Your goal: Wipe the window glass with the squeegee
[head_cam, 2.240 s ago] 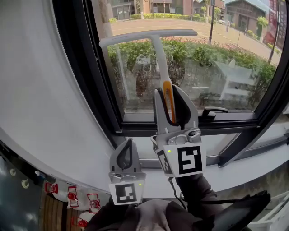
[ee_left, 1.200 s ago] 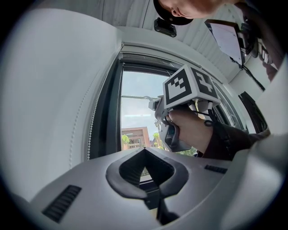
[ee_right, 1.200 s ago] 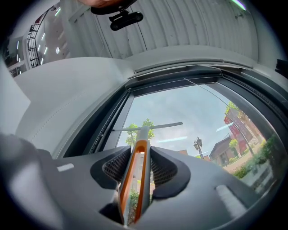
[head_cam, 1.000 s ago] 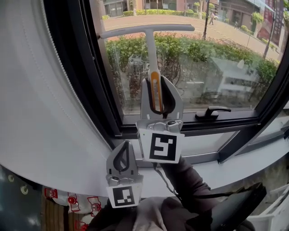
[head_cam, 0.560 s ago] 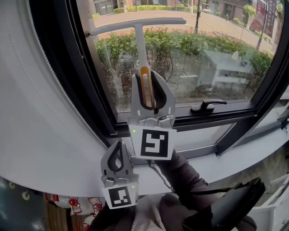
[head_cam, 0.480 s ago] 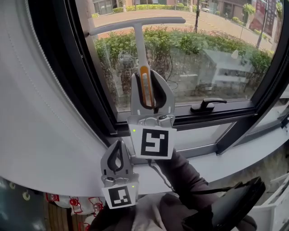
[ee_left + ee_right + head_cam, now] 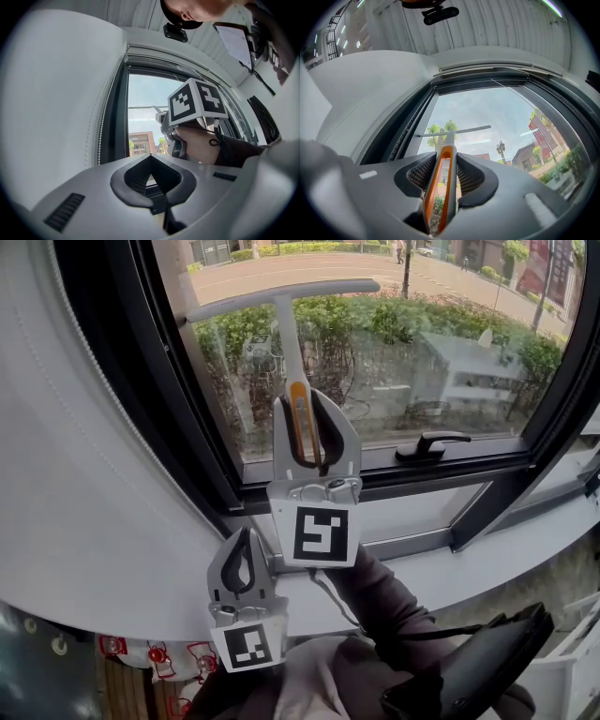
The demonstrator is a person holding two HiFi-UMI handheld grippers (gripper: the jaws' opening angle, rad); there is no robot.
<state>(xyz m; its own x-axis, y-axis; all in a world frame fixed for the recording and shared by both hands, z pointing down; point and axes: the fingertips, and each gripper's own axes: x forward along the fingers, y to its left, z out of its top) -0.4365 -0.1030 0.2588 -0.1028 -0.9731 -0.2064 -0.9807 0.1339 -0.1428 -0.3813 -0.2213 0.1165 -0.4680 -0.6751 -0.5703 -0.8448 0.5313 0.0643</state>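
- Right gripper clamps the squeegee by its orange handle; the blade sits crosswise at the glass, above the jaws.
- Left gripper, jaws together and empty, hangs below the glass.

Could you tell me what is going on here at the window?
A person is working at a window with a handheld gripper in each hand. The right gripper is shut on the orange handle of a squeegee and holds it upright, with the blade high against the left part of the window glass. Actual contact with the pane cannot be confirmed. The left gripper is shut on nothing and sits low by the sill, taking no part.
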